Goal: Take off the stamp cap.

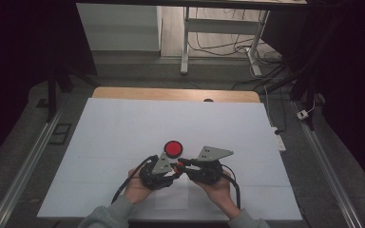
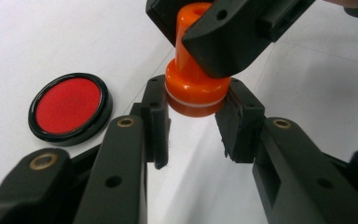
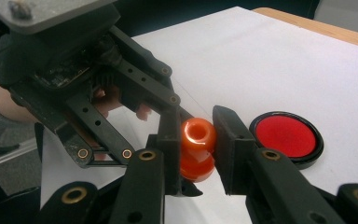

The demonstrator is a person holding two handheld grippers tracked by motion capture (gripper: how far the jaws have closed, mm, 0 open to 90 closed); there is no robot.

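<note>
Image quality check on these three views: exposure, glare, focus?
High view: dim overall, dark surroundings, both grippers small over the white table. Left gripper view: bright and slightly washed out on the table; orange stamp sharp with soft glare, near jaws soft. Right gripper view: stamp sharp with a highlight on its top, left gripper dark with little detail, red ink pad clear.

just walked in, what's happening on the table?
A person holds a gripper in each hand over the white table. Both are shut on one orange stamp: the right gripper clamps its knob handle, the left gripper pinches its wide base. A round red ink pad in a black rim lies open on the table just beyond them.
</note>
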